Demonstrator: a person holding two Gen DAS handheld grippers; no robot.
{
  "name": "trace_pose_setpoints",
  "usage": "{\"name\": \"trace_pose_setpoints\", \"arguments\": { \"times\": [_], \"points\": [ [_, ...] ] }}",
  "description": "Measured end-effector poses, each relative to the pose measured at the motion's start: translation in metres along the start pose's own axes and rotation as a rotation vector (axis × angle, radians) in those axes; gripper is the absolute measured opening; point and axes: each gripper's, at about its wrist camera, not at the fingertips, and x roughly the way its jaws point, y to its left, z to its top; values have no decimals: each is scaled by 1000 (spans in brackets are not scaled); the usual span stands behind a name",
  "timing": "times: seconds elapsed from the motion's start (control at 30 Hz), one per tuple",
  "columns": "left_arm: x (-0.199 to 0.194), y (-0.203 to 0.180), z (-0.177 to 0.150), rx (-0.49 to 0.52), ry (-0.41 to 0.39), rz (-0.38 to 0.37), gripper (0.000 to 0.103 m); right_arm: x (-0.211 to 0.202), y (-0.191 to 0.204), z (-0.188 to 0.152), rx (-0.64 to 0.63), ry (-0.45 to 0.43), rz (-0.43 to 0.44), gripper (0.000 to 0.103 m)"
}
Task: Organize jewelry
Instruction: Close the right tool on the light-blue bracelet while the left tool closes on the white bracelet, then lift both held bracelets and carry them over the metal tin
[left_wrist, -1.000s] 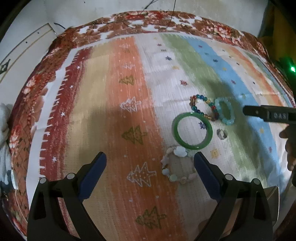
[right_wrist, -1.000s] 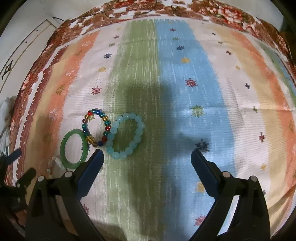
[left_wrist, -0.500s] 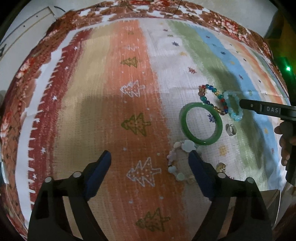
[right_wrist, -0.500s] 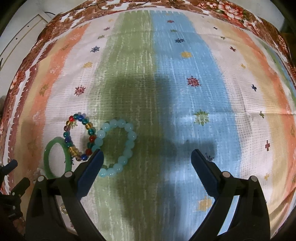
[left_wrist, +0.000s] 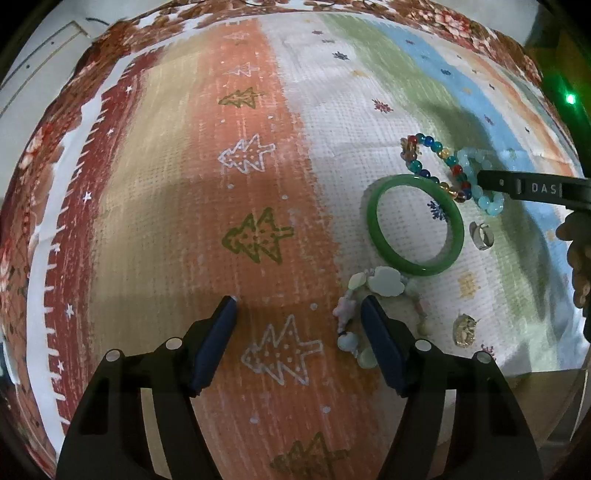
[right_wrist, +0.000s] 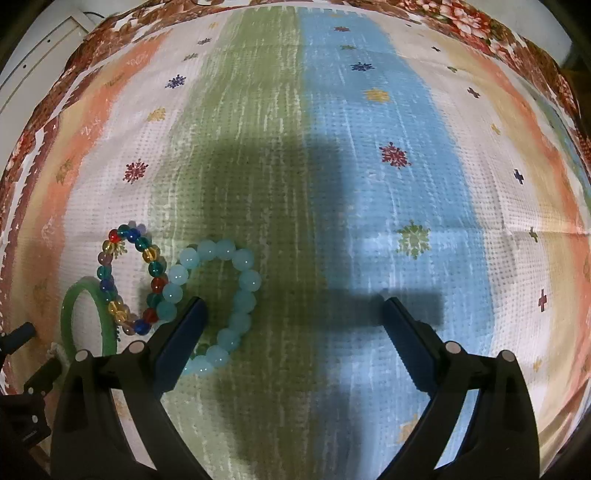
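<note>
Five or more jewelry pieces are clustered on the striped cloth (left_wrist: 258, 192): a pale shell bracelet (left_wrist: 373, 284) at five o'clock in the left view, a green bangle (left_wrist: 415, 225) just beyond. The left claw (left_wrist: 299, 306), released and empty, has just been narrowing and sits lower than before. The right claw (right_wrist: 293, 306) is spread beside the aqua bead bracelet (right_wrist: 221, 299). One strand should be pinched cleanly.
</note>
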Motion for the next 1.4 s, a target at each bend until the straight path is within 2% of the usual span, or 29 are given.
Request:
{"name": "trace_pose_setpoints", "arguments": {
  "times": [0.13, 0.23, 0.27, 0.33, 0.4, 0.43, 0.47, 0.5, 0.83, 1.4],
  "points": [
    [1, -5, -2, 23, -8, 1, 63, 2, 2, 2, -15, 0, -4, 93],
    [0, -9, -2, 34, -11, -16, 52, 2, 5, 4, -25, 0, 0, 85],
    [0, -9, -3, 36, -12, -21, 45, 2, 6, 4, -28, -1, 2, 80],
    [0, -10, -3, 36, -12, -28, 35, 0, 7, 5, -40, -5, 11, 67],
    [0, -9, -3, 34, -10, -28, 21, -3, 12, 4, -66, -10, 23, 42],
    [-1, -9, -4, 34, -10, -25, 15, -5, 14, 3, -83, -10, 34, 37],
    [0, -9, -4, 34, -10, -21, 13, -5, 16, 3, -93, -8, 41, 22],
    [-1, -9, -4, 34, -11, -23, 13, -6, 18, 2, -102, -6, 51, 14],
    [-13, -7, -3, 27, -32, -33, 13, -12, 15, -1, -115, -11, 82, 13],
    [-48, -3, -4, -22, -118, -77, 13, -66, 20, -23, -141, -84, 135, 13]
  ]
}}
